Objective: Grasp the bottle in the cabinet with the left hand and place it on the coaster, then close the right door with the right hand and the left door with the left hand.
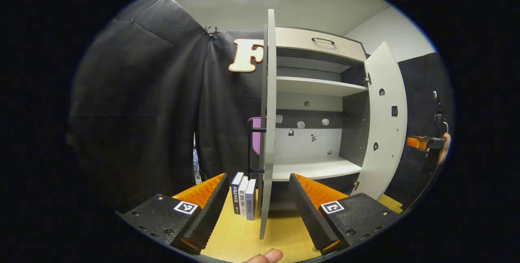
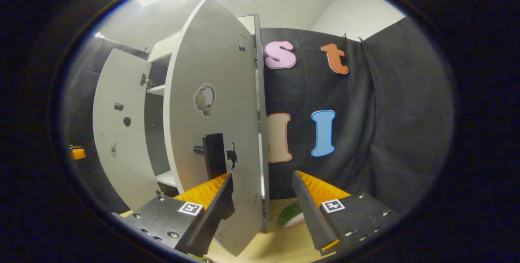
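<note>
Now, by parts:
Left door (image 1: 267,133): seen edge-on, standing between the spread fingers of the left gripper (image 1: 259,198), touching neither.
Right door (image 2: 215,125): ajar, its edge between the parted fingers of the right gripper (image 2: 263,206); its handle (image 2: 213,155) sits just above the left finger.
Cabinet (image 1: 317,88): shelves bare ahead of the left fingers.
Books (image 1: 243,196): upright beside the left door, between the left fingers.
Melon slice (image 2: 290,214): on the table (image 1: 243,234), low between the right fingers.
Bottle, coaster: cannot tell where.

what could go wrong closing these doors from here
The right hand-held gripper is open and straddles the right door's edge, so the door could scrape or catch a finger as it swings. The left door stands edge-on between the left hand-held gripper's fingers; books beside it could get knocked.
</note>
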Tool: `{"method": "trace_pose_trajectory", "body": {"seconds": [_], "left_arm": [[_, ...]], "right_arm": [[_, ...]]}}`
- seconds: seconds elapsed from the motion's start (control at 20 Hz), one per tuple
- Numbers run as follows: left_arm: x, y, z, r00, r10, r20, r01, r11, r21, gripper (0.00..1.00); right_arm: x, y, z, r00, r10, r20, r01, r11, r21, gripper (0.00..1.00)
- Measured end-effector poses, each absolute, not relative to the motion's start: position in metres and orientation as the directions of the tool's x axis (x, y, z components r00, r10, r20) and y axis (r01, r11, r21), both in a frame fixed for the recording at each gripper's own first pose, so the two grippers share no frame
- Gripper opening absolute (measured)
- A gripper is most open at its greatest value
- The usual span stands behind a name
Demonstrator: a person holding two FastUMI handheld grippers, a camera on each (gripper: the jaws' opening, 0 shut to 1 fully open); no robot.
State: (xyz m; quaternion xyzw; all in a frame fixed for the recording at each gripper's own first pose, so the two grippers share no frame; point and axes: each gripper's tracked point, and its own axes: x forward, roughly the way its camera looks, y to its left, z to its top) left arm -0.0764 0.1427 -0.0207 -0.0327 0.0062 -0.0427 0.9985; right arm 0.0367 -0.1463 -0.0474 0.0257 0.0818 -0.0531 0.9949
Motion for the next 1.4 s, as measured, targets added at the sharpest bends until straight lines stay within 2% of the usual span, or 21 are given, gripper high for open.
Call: {"method": "trace_pose_trajectory", "body": {"seconds": [0.15, 0.5, 0.6, 0.65, 0.7, 0.9, 1.4], "left_arm": [[-0.074, 0.147, -0.023, 0.997, -0.08, -0.015, 0.079, 0.994, -0.073, 0.94], [-0.066, 0.168, -0.029, 0.999, -0.048, -0.025, 0.045, 0.994, -0.105, 0.94], [-0.065, 0.175, -0.03, 0.999, -0.038, -0.034, 0.034, 0.993, -0.116, 0.94], [-0.062, 0.176, -0.033, 0.999, -0.035, -0.041, 0.03, 0.992, -0.119, 0.94], [-0.062, 0.178, -0.034, 0.998, -0.033, -0.047, 0.027, 0.993, -0.119, 0.94], [-0.059, 0.195, -0.037, 0.999, -0.005, -0.053, -0.001, 0.993, -0.121, 0.94], [-0.033, 0.26, -0.057, 0.989, 0.106, -0.106, -0.116, 0.988, -0.102, 0.92]], "right_arm": [[0.045, -0.141, -0.054, 0.974, -0.131, -0.184, 0.147, 0.986, 0.075, 0.91], [0.059, -0.112, -0.061, 0.975, -0.112, -0.192, 0.136, 0.984, 0.115, 0.91], [0.066, -0.104, -0.064, 0.976, -0.1, -0.192, 0.126, 0.984, 0.127, 0.91], [0.07, -0.099, -0.067, 0.975, -0.097, -0.198, 0.125, 0.982, 0.138, 0.88], [0.072, -0.095, -0.071, 0.975, -0.09, -0.205, 0.123, 0.981, 0.15, 0.91], [0.08, -0.067, -0.079, 0.978, -0.036, -0.207, 0.071, 0.983, 0.169, 0.92], [0.087, -0.044, -0.097, 0.978, -0.003, -0.206, 0.033, 0.989, 0.142, 0.92]]}}
